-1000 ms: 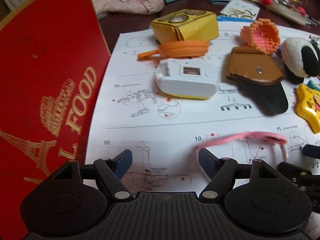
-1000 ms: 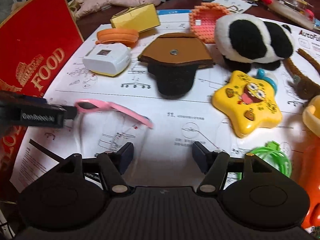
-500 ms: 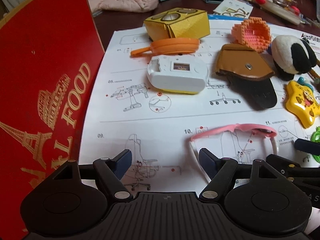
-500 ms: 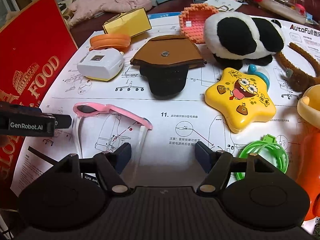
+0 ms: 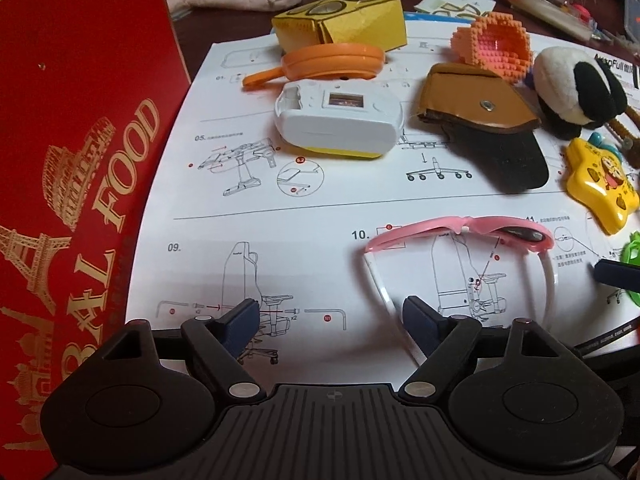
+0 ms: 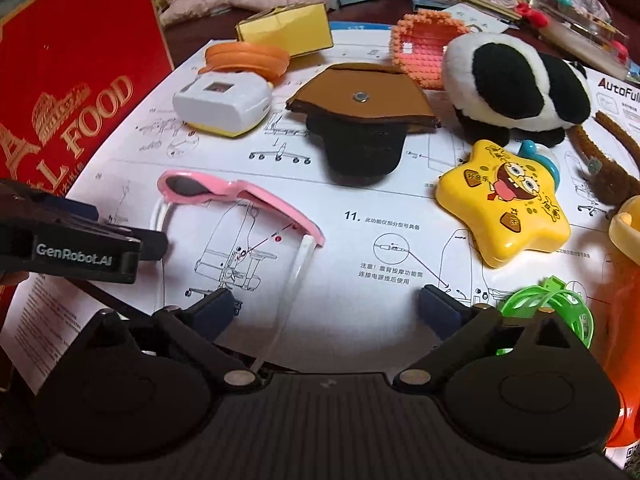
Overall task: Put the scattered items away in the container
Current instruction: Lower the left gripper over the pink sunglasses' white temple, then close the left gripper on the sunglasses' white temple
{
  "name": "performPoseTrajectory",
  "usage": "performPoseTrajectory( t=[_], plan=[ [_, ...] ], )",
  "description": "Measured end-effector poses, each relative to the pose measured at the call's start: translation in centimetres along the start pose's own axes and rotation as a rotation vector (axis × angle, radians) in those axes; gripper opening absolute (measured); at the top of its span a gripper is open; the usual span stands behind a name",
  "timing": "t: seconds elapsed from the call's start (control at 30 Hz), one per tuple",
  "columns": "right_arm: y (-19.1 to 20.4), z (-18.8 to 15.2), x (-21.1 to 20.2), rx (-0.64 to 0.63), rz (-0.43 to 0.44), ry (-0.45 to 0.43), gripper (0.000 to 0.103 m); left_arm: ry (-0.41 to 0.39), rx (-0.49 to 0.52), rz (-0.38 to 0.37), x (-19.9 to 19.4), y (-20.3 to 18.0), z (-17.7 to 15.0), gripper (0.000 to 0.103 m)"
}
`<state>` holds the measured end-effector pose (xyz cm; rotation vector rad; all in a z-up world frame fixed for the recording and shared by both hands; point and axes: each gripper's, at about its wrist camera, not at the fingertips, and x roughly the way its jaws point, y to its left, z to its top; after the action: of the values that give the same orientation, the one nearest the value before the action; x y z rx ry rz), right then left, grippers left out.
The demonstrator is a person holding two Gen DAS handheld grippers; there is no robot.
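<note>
Pink sunglasses (image 5: 460,228) (image 6: 248,196) with white temples lie on a printed instruction sheet (image 5: 280,208). My left gripper (image 5: 330,320) hovers over the sheet, its jaws opening with nothing between them; one temple runs just beside its right finger (image 5: 420,320). My right gripper (image 6: 328,310) is opening wide. The other temple lies loose between its jaws, near the left finger (image 6: 216,312). The red box (image 5: 80,140) (image 6: 80,80) with gold "FOOD" lettering stands at the left.
Farther back lie a white device (image 5: 340,120), an orange case (image 5: 332,66), a yellow box (image 5: 340,20), a brown pouch (image 6: 360,96), a panda plush (image 6: 516,84), a yellow star toy (image 6: 504,208) and a green ring (image 6: 548,308). Clutter lines the far edge.
My right gripper's jaws have spread much wider. The sunglasses have sharpened into view, their temples now reaching down to both grippers' fingers. The left gripper's jaws look about the same.
</note>
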<state>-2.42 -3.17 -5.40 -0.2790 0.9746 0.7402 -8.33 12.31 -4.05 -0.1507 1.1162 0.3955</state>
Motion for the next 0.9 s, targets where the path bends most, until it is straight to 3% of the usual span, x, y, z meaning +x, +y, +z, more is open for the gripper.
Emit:
performPoseTrajectory(
  t=[0.23,0.4,0.53,0.7,0.8,0.87,0.9],
  plan=[
    [-0.3,-0.5,-0.3,0.023,0.02,-0.045,0.103,-0.019,0.009,-0.044,0.6,1.1,-0.5,0.07],
    [-0.3,0.2,-0.3,0.068,0.028,-0.007,0.103,-0.034,0.01,-0.074,0.5,1.5,-0.7,0.069],
    [-0.1,0.8,-0.5,0.123,0.047,0.012,0.093,-0.024,0.016,-0.111,0.3,1.6,-0.5,0.061],
    [1.1,1.2,-0.3,0.111,0.048,0.035,0.088,-0.004,0.008,-0.139,0.3,1.9,-0.3,0.06],
    [1.4,1.6,-0.2,0.115,0.052,0.027,0.074,0.003,-0.001,-0.148,0.4,2.1,0.0,0.059],
    [1.7,1.9,0.0,0.097,0.055,0.025,0.07,0.002,-0.003,-0.147,0.5,2.1,0.2,0.041],
    [2.0,2.0,0.1,0.08,0.051,0.022,0.067,-0.004,0.001,-0.148,0.5,2.0,0.3,0.021]
  ],
)
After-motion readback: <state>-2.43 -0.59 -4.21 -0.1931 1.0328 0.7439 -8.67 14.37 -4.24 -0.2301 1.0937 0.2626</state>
